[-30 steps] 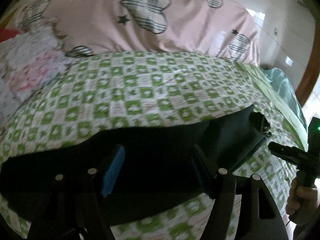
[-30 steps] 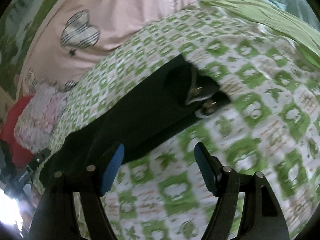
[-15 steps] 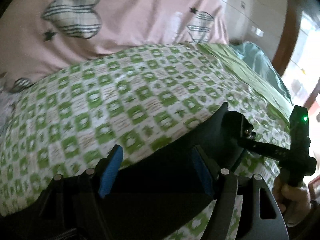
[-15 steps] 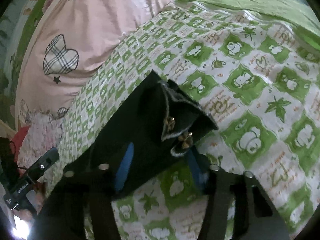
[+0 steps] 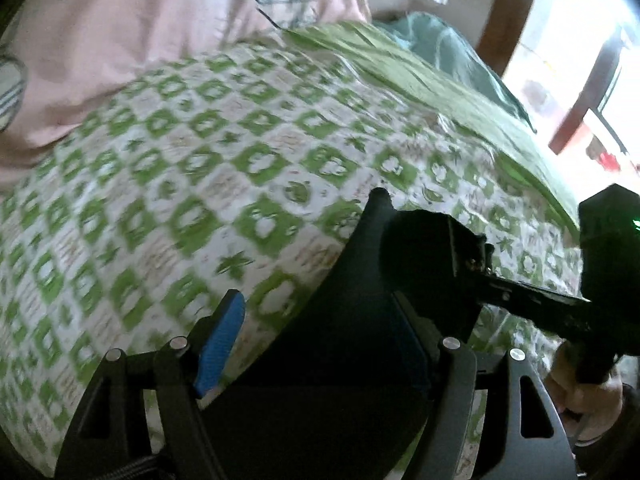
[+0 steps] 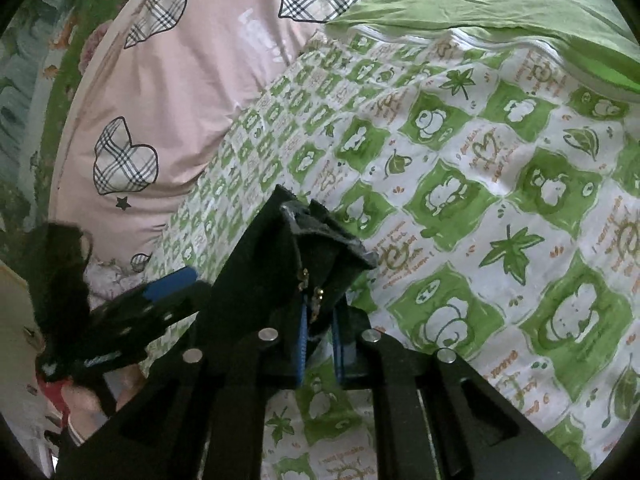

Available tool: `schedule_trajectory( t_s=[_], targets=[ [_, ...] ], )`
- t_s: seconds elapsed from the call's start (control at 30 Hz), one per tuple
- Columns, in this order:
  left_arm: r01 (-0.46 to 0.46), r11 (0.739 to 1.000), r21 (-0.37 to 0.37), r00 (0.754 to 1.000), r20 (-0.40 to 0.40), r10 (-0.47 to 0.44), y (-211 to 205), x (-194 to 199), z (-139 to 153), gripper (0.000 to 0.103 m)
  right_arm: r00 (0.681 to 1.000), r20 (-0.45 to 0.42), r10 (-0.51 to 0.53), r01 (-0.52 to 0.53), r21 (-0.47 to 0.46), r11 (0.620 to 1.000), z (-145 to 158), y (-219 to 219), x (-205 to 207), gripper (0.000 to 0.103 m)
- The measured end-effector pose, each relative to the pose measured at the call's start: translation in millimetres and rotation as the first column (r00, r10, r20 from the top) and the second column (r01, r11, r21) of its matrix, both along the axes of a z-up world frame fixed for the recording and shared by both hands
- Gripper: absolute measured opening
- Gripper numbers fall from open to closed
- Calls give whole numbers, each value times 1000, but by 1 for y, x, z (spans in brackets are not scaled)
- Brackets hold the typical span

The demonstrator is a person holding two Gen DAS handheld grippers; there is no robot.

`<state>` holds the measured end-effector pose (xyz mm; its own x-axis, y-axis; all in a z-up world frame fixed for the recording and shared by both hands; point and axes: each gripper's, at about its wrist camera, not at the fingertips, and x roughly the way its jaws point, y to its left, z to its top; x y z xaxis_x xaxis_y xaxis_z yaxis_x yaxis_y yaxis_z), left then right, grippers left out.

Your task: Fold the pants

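Black pants [image 5: 360, 280] lie on a green and white checked bed cover [image 5: 200, 168]. In the right wrist view my right gripper [image 6: 320, 344] is shut on the waistband end of the pants [image 6: 304, 248], near the zip and button. My left gripper [image 5: 316, 344] is open, its blue pads [image 5: 222, 344] astride the pants' far edge, with cloth between the fingers. The right gripper also shows in the left wrist view [image 5: 520, 300], clamped on the waistband. The left gripper shows in the right wrist view [image 6: 160, 292] at the left.
A pink quilt with checked hearts [image 6: 160, 100] lies behind the checked cover. A green sheet [image 6: 460, 4] and a teal cloth [image 5: 448, 48] lie at the far side. A bright window with a wooden frame [image 5: 580, 80] is at the right.
My right gripper has closed on the waistband end of the pants. My left gripper has swung right along the pants and stays open.
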<state>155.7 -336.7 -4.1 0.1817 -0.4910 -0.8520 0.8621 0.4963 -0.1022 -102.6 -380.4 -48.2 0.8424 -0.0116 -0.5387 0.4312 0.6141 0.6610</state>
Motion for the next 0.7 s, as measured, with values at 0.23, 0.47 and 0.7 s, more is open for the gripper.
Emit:
schedule_trajectory(
  t_s=[0.23,0.47,0.7],
  targets=[
    [88,995,38,981,-178,-80,-39,18,-33,43,1000,11,18,-18,15,1000,-5,1,-4,11],
    [143,990,-7,972,-185,-142,-49,1,-37,19,999,10,39,-39,6,999,-5,3,-4,11],
    [115,990,-82,977,-171,-128,-34,-1,-16,10,998,29,61,-60,-30,998,9,10,-4,11]
  ],
)
